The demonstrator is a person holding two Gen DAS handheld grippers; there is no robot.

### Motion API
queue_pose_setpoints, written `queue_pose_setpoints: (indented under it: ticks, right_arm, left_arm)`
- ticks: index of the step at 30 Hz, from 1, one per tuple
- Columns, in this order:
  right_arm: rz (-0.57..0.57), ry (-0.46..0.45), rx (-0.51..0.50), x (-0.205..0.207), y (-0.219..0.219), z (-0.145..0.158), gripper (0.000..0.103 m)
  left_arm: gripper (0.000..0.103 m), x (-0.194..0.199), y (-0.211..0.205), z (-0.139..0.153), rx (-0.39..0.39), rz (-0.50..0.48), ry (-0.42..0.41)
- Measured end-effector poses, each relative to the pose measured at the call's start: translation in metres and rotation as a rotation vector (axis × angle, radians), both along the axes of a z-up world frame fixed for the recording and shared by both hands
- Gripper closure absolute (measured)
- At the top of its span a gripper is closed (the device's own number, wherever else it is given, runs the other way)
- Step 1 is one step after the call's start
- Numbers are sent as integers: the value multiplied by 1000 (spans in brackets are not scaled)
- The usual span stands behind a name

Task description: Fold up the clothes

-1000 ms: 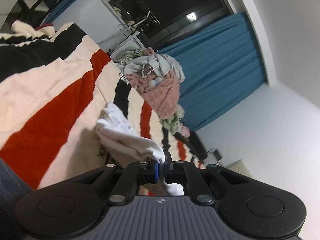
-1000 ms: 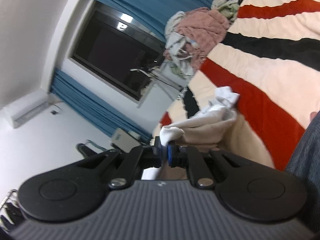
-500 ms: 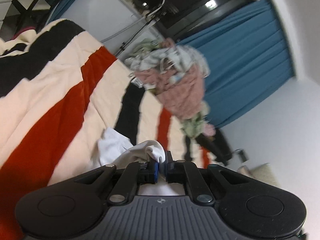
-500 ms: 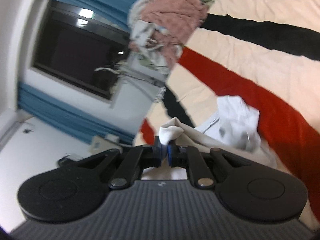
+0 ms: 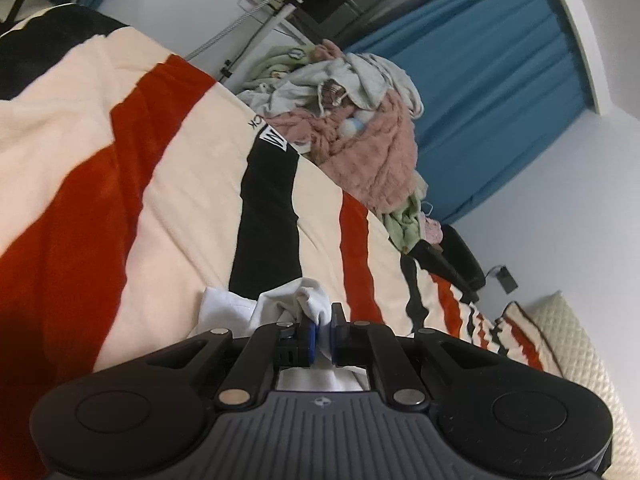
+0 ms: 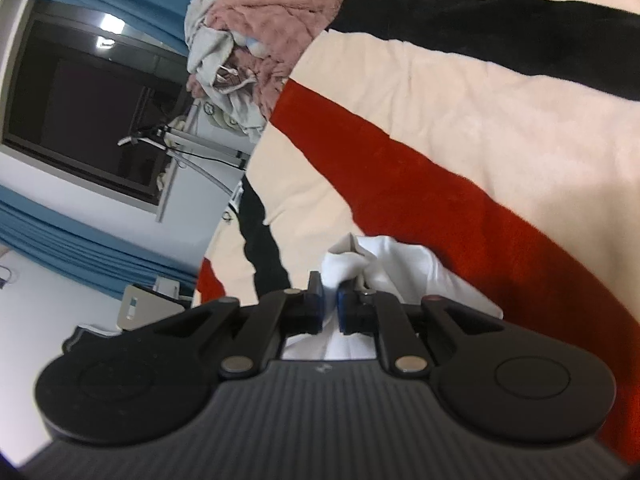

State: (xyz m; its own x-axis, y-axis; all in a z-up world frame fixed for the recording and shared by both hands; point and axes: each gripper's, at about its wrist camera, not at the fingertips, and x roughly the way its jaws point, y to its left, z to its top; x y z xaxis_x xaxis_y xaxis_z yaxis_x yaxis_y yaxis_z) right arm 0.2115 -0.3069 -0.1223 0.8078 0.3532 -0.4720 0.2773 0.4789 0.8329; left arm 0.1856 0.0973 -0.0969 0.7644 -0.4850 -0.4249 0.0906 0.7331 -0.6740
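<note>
Both claws had carried the white garment [image 5: 308, 304] forward and lower over the striped bed [image 5: 192, 184]. The left claw [image 5: 324, 340] and right claw [image 6: 329, 308] each pinched bunched cloth. Thin pinches could slip, collapsing the fold.

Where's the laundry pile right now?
The laundry pile sits at the far edge of the striped blanket, in front of the blue curtain: upper centre in the left wrist view, top left of centre in the right wrist view.
</note>
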Motion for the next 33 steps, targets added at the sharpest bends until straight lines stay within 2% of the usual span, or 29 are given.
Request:
queue_pose_setpoints:
  ticks: [3,5,7,9,12,15,17,18,20,21,23,26,28,30,31,32,33]
  right_arm:
    - [21,15,16,7,-1,-7,88]
    - [42,4,32,8,-2,-8,71]
    - [83,-34,72,6,1,-5,35]
    - [138,-98,71,-1,8,7,22]
    - [182,-197,6,-17,16,30,22]
    - [187,-288,-101,-36,20,54,23]
    - [173,-259,-219,-37,20,57,24]
    - [166,-243,-279,-37,21,58,29]
    - [146,-167,-412,-27,24,46,33]
    - [141,-124,-432,-21,24,37,37]
    - [137,-64,-459,-9,27,21,44]
    - [141,-7,-489,6,34,2,55]
    - [155,-4,-540,7,43,0,75]
    - [168,-3,-589,7,52,-3,89]
    - [165,-13,-607,5,55,-2,92]
    - [161,-24,-623,2,57,-2,93]
    - [152,-34,-633,1,58,1,94]
  left_arm:
    - [93,5,1,-10,2,-6,14]
    - [89,6,4,-13,-6,-14,25]
    - [79,4,5,-12,-3,-36,20]
    - [51,-2,4,-3,22,-40,-13]
    - [29,-20,4,14,45,-39,-102]
    - [25,-33,4,25,84,-47,-157]
    - [25,-35,6,21,117,-32,-141]
    - [26,-35,6,18,134,-23,-130]
    - [29,-32,5,10,182,-15,-105]
    - [34,-30,3,5,214,-12,-92]
    - [36,-26,-4,-4,285,-7,-67]
    - [47,-21,-6,-18,329,-12,-22]
    - [56,-17,-7,-25,335,-19,-4]
    - [82,-14,-9,-29,346,-37,8]
    - [87,-14,-9,-30,351,-39,10]
    - [96,-14,-10,-30,355,-38,3]
    - [99,-14,-10,-29,357,-35,-6]
